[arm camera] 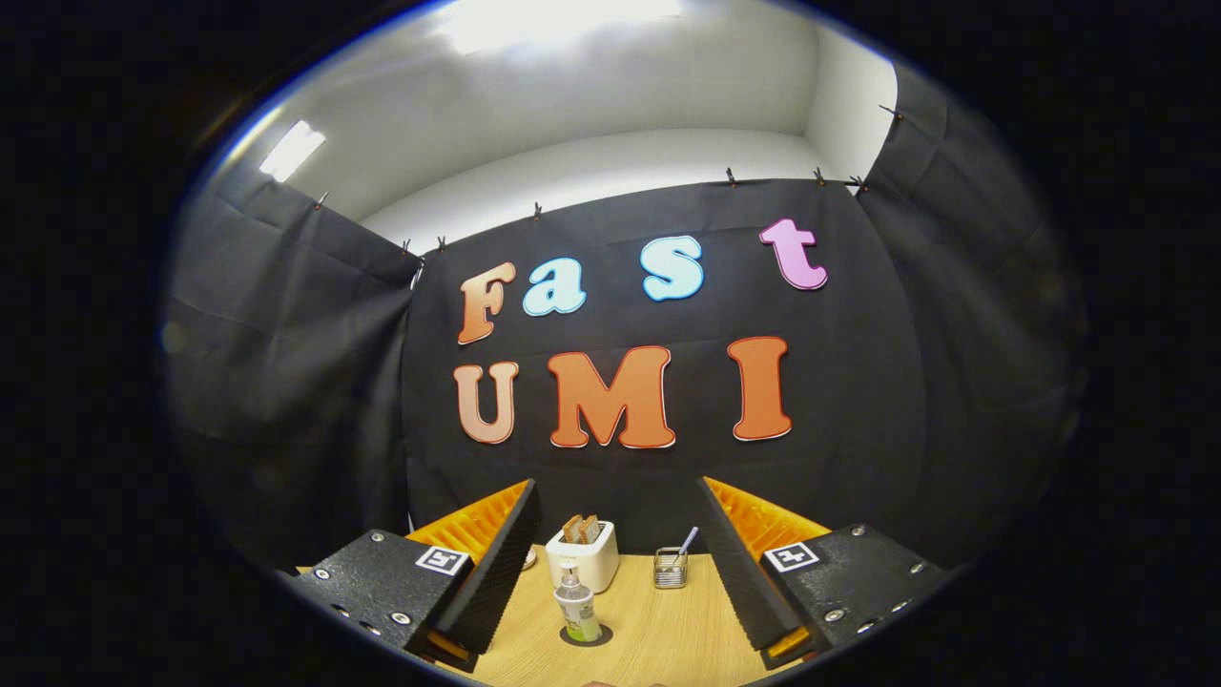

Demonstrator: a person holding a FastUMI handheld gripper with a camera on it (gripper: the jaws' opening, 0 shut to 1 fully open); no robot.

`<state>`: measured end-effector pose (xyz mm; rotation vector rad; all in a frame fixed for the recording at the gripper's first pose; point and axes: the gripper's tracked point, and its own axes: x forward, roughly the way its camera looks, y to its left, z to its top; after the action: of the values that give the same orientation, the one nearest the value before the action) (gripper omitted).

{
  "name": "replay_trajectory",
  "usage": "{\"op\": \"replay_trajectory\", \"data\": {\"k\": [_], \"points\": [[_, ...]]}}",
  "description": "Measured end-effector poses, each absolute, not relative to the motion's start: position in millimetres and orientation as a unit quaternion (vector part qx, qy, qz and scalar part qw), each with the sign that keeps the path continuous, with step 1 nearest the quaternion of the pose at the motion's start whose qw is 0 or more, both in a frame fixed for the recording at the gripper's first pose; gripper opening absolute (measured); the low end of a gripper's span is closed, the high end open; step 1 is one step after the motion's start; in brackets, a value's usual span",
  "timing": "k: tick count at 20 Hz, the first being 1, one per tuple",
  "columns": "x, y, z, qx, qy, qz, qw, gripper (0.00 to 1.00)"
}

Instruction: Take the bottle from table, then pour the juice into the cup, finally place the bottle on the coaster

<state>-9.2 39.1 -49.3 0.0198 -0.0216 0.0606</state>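
With gripper open, clear bottle upright on coaster.

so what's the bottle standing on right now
The bottle stands upright on a dark round coaster, whose middle it covers. The gripper fingers are open, set wide either side of it.

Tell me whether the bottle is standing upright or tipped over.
Upright. The bottle stands on a dark round coaster on the table, cap up, between the open fingers of the gripper, untouched.
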Motion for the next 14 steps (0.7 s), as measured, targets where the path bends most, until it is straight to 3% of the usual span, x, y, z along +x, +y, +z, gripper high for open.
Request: {"op": "replay_trajectory", "data": {"k": [14], "points": [[-15.0,33.4,-56.8,0.023,-0.007,0.035,0.999,0.97]]}}
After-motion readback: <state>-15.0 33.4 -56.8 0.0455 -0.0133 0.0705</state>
